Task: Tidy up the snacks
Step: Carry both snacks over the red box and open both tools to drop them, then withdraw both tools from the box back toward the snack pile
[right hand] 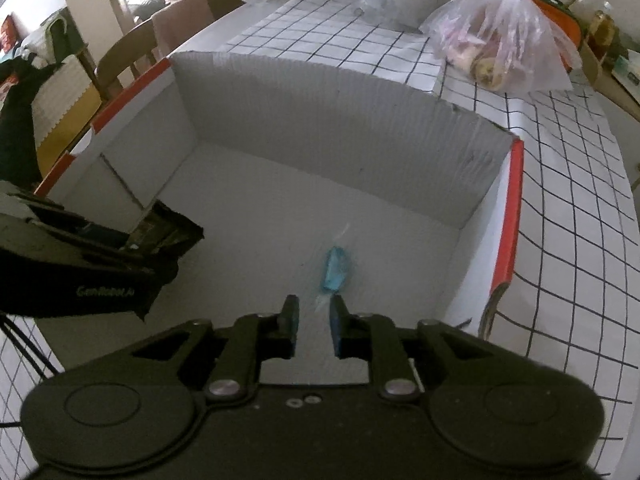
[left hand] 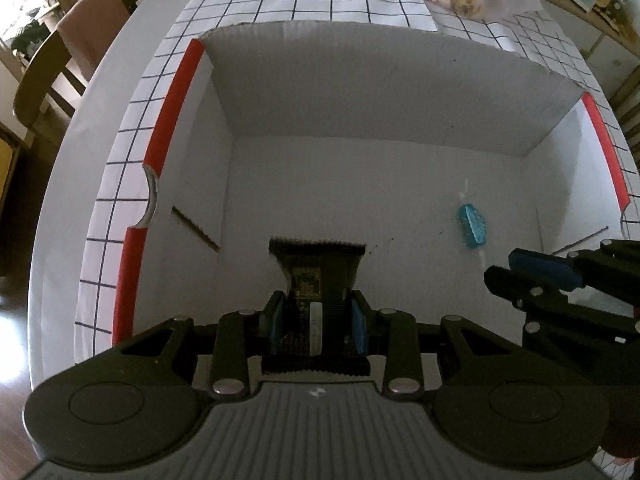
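Gripping a dark packet point(left hand: 316, 276) (label unreadable), left tool point(left hand: 318, 316)

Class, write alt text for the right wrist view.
The open right gripper hovers just short of a blue wrapped candy on the white box floor. At left, the left gripper holds a dark snack packet.

you have: 1 white box point(left hand: 360, 184) | 1 blue wrapped candy point(left hand: 472, 226) | 1 dark snack packet point(left hand: 316, 276) | 2 plastic bags point(right hand: 504, 44) | 2 grippers point(right hand: 314, 320) | 2 chairs point(left hand: 52, 68)
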{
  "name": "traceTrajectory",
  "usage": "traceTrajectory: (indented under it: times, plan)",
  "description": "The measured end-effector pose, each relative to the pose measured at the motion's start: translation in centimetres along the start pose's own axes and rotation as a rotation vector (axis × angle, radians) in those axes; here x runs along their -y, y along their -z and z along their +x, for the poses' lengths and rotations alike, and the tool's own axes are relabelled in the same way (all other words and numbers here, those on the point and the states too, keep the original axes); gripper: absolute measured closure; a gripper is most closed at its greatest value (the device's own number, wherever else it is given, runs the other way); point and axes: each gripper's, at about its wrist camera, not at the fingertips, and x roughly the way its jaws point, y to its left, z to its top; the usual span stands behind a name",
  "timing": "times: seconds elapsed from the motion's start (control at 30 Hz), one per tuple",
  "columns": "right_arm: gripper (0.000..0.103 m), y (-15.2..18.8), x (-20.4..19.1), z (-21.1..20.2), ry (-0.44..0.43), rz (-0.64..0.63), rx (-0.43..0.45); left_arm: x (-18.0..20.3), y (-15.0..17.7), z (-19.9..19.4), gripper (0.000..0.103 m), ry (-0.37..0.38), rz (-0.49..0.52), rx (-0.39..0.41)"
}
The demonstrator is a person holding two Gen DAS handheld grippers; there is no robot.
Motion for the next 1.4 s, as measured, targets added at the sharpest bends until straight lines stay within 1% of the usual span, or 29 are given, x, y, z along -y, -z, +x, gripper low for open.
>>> traceTrajectory:
  times: [0.03, 0.07, 0.1, 0.17, 0.3, 0.4, 0.57, 0.63, 0.73, 0.8, 0.87, 0.97, 1.03, 1.1, 1.13, 1.17, 1.23, 1.4]
  plan:
    - [0.084, 0.0, -0.1, 0.0, -0.003, -0.001, 0.000, -0.1, 0.0, 0.0, 0.070, 0.001, -0.006, 0.003]
    - [0.081, 0.0, -0.2, -0.1, -0.007, -0.001, 0.001, 0.0, 0.0, -0.1, 0.067, 0.001, -0.009, 0.009]
    - [0.081, 0.0, -0.2, -0.2, -0.008, 0.002, 0.002, 0.0, 0.0, -0.2, 0.059, 0.001, -0.013, 0.017]
    - [0.079, -0.2, 0.0, -0.3, -0.011, 0.006, 0.007, -0.1, 0.2, -0.6, 0.051, 0.005, -0.028, 0.036]
    - [0.074, -0.2, 0.1, -1.3, -0.008, 0.012, 0.034, -0.7, 0.3, -1.7, 0.050, 0.011, -0.050, 0.074]
    - [0.071, -0.2, 0.0, -2.5, -0.008, 0.013, 0.059, -0.9, 0.7, -3.2, 0.050, 0.024, -0.055, 0.117]
    - [0.065, -0.2, -0.2, -5.3, -0.016, 0.020, 0.116, -1.7, 2.3, -6.6, 0.050, 0.034, -0.071, 0.205]
    - [0.063, 0.1, -0.6, -7.0, -0.020, 0.019, 0.154, -2.2, 3.0, -8.2, 0.049, 0.041, -0.079, 0.245]
    - [0.058, 0.7, -1.1, -9.4, -0.028, 0.013, 0.201, -2.7, 4.4, -10.7, 0.049, 0.043, -0.091, 0.309]
    - [0.054, 1.0, -1.5, -11.0, -0.028, 0.014, 0.228, -3.0, 5.7, -12.6, 0.043, 0.044, -0.093, 0.356]
    - [0.047, 1.4, -2.0, -12.4, -0.026, 0.020, 0.252, -3.2, 6.8, -14.1, 0.040, 0.046, -0.097, 0.394]
    - [0.039, 2.4, -3.1, -14.2, -0.029, 0.026, 0.283, -3.9, 8.8, -16.4, 0.039, 0.053, -0.108, 0.438]
    - [0.035, 3.3, -4.0, -15.4, -0.034, 0.030, 0.305, -4.4, 10.3, -17.6, 0.038, 0.056, -0.113, 0.469]
    - [0.032, 4.3, -5.0, -16.5, -0.037, 0.033, 0.321, -5.0, 12.0, -18.6, 0.031, 0.058, -0.121, 0.499]
    - [0.028, 4.8, -5.4, -16.8, -0.042, 0.032, 0.329, -5.3, 12.9, -19.2, 0.031, 0.058, -0.124, 0.514]
    - [0.024, 5.2, -5.9, -17.2, -0.046, 0.027, 0.336, -5.4, 13.5, -19.5, 0.030, 0.054, -0.125, 0.524]
    - [0.021, 6.2, -6.8, -17.9, -0.045, 0.019, 0.343, -5.6, 14.8, -20.2, 0.030, 0.042, -0.118, 0.539]
    - [0.016, 8.2, -8.7, -19.2, -0.060, 0.027, 0.355, -5.8, 17.7, -21.3, 0.028, 0.029, -0.103, 0.569]
